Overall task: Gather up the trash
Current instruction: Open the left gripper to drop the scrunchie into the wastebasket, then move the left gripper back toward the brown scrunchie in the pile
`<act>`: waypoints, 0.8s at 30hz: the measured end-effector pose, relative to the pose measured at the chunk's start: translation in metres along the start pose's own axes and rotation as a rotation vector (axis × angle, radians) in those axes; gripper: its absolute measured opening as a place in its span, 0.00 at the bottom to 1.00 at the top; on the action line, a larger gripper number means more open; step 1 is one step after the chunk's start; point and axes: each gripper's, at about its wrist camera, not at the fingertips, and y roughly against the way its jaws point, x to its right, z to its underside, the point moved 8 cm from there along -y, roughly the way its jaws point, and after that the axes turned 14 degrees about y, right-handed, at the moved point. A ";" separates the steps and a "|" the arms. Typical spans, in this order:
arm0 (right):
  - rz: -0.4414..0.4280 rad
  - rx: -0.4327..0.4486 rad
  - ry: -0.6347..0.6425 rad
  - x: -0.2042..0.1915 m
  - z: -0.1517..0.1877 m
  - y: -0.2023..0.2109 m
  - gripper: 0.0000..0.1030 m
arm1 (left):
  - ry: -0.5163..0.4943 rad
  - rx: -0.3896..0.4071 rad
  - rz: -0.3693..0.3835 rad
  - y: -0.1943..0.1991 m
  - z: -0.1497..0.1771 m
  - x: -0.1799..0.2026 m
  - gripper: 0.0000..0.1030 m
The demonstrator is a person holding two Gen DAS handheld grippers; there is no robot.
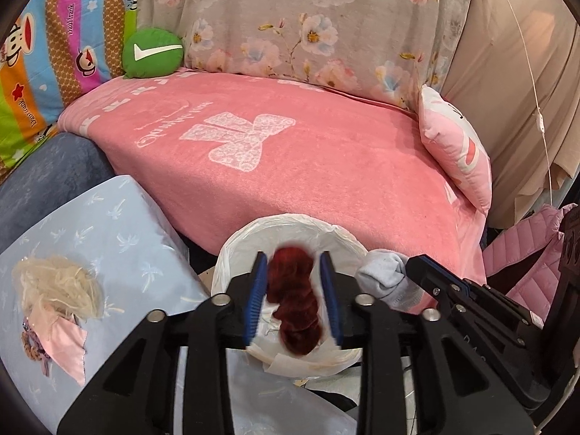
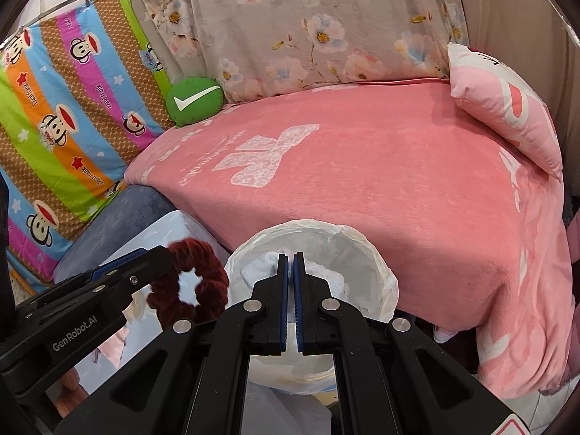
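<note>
Dark-red scrunchie (image 1: 295,301) lengthwise between released left gripper (image 1: 294,295), right gripper (image 2: 289,302) clenched on sock (image 1: 386,279).

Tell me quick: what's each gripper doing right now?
Left gripper: open, red scrunchie loose between its jaws.
Right gripper: closed, pinching a pale sock.

A dark red scrunchie (image 1: 295,299) appears motion-blurred above a white-lined bin (image 1: 232,253), hiding the bin's inside, while the sock (image 1: 384,279) is partly covered by the right gripper (image 1: 417,266), whose body the frame's edge cuts off.
</note>
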 end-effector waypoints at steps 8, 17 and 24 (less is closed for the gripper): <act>0.003 0.000 0.002 -0.001 -0.003 -0.005 0.03 | 0.007 0.041 -0.036 0.005 -0.008 -0.006 0.60; -0.004 -0.009 0.020 -0.015 -0.008 -0.013 0.04 | 0.041 0.058 -0.081 0.007 -0.011 -0.027 0.60; -0.004 -0.005 0.035 -0.028 -0.013 -0.015 0.20 | 0.070 0.070 -0.112 0.012 -0.013 -0.044 0.67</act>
